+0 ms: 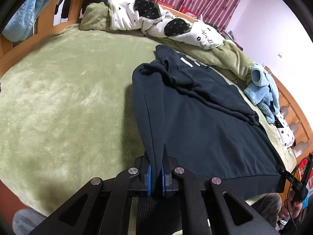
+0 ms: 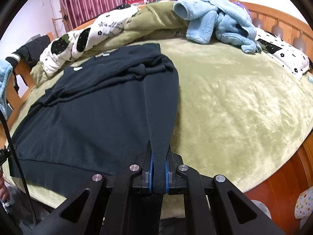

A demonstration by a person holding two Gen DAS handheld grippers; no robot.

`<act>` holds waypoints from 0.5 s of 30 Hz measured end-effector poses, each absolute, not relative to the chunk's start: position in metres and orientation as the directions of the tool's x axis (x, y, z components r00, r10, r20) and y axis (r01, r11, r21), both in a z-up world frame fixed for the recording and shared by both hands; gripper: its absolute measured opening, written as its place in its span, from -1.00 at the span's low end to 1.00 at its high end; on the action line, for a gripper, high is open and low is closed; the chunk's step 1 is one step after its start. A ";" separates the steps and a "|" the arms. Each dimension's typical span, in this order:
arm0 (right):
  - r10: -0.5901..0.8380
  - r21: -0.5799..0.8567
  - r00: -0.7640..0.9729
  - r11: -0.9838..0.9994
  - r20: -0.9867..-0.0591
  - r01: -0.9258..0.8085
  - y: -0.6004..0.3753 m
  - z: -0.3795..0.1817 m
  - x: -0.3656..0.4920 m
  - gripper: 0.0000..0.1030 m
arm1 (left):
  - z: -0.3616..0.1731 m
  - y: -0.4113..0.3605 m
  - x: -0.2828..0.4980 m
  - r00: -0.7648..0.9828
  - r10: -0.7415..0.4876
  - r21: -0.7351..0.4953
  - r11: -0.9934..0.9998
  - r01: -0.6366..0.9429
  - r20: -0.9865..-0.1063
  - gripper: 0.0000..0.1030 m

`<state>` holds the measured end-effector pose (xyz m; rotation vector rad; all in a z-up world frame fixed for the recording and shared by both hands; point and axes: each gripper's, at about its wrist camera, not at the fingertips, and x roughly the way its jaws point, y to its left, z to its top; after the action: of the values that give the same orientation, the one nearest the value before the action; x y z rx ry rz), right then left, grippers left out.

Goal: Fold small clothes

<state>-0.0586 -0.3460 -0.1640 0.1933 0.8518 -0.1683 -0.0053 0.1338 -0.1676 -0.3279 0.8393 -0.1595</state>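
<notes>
A dark navy sweatshirt (image 1: pixel 205 121) lies spread on the green fleece bed cover (image 1: pixel 68 90), its sleeves folded across the body. My left gripper (image 1: pixel 156 168) is shut on the sweatshirt's hem at its left corner. My right gripper (image 2: pixel 158 168) is shut on the hem of the same sweatshirt (image 2: pixel 88 113) at its right corner. Both corners are lifted slightly off the green bed cover (image 2: pixel 234 101), and the fabric runs taut from the blue pads (image 2: pixel 150 173) away along the garment's side edges.
A white patterned quilt (image 1: pixel 156 21) and a bunched green blanket lie along the far side. A light blue fleece garment (image 2: pixel 215 21) is heaped near the wooden headboard (image 2: pixel 283 23), beside a patterned pillow (image 2: pixel 283 56). Red curtains hang behind.
</notes>
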 end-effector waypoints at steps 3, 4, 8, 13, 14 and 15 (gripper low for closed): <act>-0.067 0.111 0.664 0.969 -0.745 0.221 -0.346 -0.153 -0.072 -0.84 | -0.159 0.136 -0.016 0.669 -0.274 -0.350 0.937 0.021 -0.691 -0.85; -0.067 0.111 0.668 0.969 -0.741 0.220 -0.346 -0.150 -0.075 -0.84 | -0.154 0.137 -0.021 0.675 -0.277 -0.353 0.935 0.025 -0.684 -0.85; -0.064 0.115 0.696 0.971 -0.715 0.207 -0.345 -0.133 -0.095 -0.84 | -0.136 0.140 -0.038 0.696 -0.286 -0.361 0.932 0.042 -0.659 -0.86; -0.058 0.126 0.732 0.973 -0.679 0.194 -0.343 -0.113 -0.119 -0.84 | -0.115 0.135 -0.059 0.723 -0.270 -0.331 0.942 0.061 -0.636 -0.86; -0.056 0.131 0.738 0.972 -0.672 0.193 -0.343 -0.108 -0.124 -0.84 | -0.111 0.133 -0.064 0.727 -0.264 -0.321 0.945 0.064 -0.634 -0.86; -0.053 0.138 0.745 0.972 -0.664 0.191 -0.343 -0.104 -0.129 -0.83 | -0.109 0.131 -0.068 0.730 -0.260 -0.314 0.947 0.067 -0.632 -0.86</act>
<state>-0.1294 -0.3430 -0.1039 0.2025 0.7184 -0.1346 -0.0682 0.1306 -0.1085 -0.2794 0.7328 -0.1826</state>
